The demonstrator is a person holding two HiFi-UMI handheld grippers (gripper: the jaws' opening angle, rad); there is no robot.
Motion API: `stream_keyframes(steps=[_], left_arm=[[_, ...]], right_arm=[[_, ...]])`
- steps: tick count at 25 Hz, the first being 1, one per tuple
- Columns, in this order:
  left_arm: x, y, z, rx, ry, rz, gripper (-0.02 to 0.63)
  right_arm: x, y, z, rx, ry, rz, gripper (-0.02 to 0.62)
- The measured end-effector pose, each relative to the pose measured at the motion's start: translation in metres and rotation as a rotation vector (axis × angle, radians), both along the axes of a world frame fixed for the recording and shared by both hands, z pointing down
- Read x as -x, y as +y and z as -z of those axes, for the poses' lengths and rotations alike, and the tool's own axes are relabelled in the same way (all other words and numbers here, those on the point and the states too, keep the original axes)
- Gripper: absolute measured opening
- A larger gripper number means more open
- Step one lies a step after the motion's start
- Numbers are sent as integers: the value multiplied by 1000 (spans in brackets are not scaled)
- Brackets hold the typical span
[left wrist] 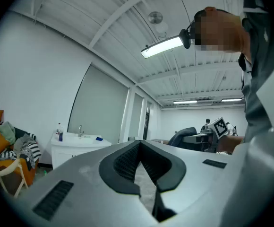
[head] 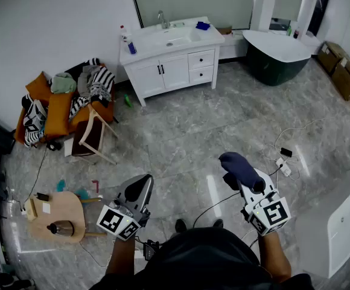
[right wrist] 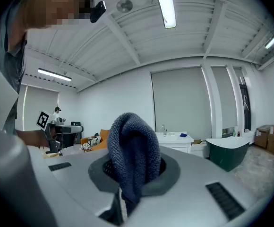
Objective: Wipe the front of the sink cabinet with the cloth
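Observation:
The white sink cabinet [head: 174,67] stands against the far wall, well away from me; it also shows small in the left gripper view as the cabinet [left wrist: 75,148] and in the right gripper view as the cabinet [right wrist: 175,141]. My right gripper [head: 242,173] is shut on a dark blue cloth [head: 240,167], which bulges up out of the jaws as a knitted fold [right wrist: 133,155]. My left gripper [head: 140,189] is held low at the left, jaws shut with nothing between them [left wrist: 144,167]. Both grippers are far from the cabinet front.
A chair piled with clothes and orange cushions [head: 66,104] sits left of the cabinet. A dark green bathtub [head: 277,56] stands at the right, cardboard boxes [head: 341,68] beyond it. A small round wooden table [head: 57,216] is at my left, and cables and a power strip [head: 283,159] lie on the floor.

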State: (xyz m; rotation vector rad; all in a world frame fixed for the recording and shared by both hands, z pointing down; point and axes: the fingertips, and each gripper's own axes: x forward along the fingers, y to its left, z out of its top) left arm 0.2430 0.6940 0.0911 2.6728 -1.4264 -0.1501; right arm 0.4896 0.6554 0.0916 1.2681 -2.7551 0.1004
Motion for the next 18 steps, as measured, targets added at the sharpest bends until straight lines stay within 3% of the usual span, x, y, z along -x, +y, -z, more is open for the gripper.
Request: stream_keyframes(steps=[12, 18], left_arm=[[-19, 2, -1, 5, -5, -5, 3], [-39, -1, -1, 10, -25, -5, 3]], right_arm=[[-15, 4, -4, 37, -27, -2, 37], [-33, -2, 1, 66, -121, -19, 37]])
